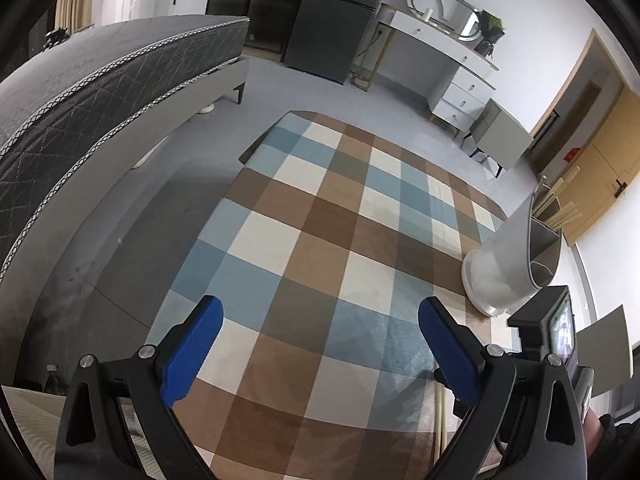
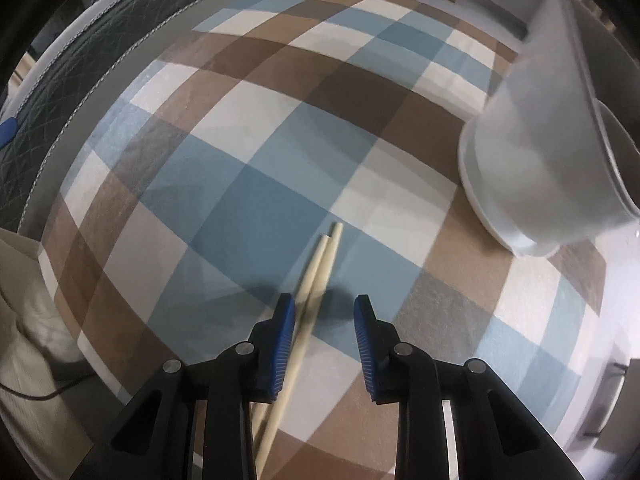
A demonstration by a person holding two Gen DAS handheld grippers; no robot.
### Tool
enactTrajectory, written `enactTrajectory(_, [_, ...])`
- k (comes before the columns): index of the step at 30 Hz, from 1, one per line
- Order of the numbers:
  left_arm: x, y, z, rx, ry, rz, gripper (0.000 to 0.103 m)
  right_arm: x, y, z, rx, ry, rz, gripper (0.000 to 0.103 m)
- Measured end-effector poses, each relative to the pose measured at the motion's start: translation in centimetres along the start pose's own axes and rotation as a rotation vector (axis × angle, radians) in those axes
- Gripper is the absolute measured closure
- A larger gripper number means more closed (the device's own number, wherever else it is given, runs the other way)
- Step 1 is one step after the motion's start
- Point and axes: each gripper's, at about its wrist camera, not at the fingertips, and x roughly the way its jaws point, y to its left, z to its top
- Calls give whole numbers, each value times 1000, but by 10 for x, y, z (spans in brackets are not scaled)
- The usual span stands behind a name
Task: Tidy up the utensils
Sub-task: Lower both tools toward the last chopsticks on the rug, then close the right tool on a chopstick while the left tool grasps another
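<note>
Chopsticks (image 2: 316, 276) on checked cloth (image 2: 248, 184), right tool (image 2: 325, 312) gaping above them, left tool (image 1: 320, 316) wide, white holder (image 2: 536, 168) near.

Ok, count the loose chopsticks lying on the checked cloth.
2 chopsticks, side by side between the open right gripper fingers, against the left pad. More stand in the white holder; others may be hidden.

Chopsticks (image 2: 316, 276): pale, matt wood. Utensil holder (image 2: 532, 160): smooth white plastic, satin sheen. Checked cloth (image 2: 280, 140) on bench: matt, fine weave. Right tool (image 2: 325, 312) pads (image 2: 366, 344): ribbed blue plastic.
</note>
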Motion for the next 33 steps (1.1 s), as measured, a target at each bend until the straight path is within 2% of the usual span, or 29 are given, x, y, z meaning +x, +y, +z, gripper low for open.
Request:
enactTrajectory(4, [3,3,1,-11,15,2,8,-1,1,-1,-10,8,1,81])
enactTrajectory(10, [2,1,1,-9,21,-7,7,-10,-18,-12,62,-21,32,81])
enactTrajectory(14, [2,-2,0,2,24,-9,8,-12,-18,-15,47,-12,20,81])
enactTrajectory(22, [5,3,1,-21,45,-11,8,-9,-8,-5,22,14,3,85])
enactTrajectory(25, [4,2,0,-15,45,-11,8,-3,-6,-2,15,52,-2,85])
enactTrajectory(33, [5,0,0,-5,58,-9,8,-1,-8,10,41,14,0,82])
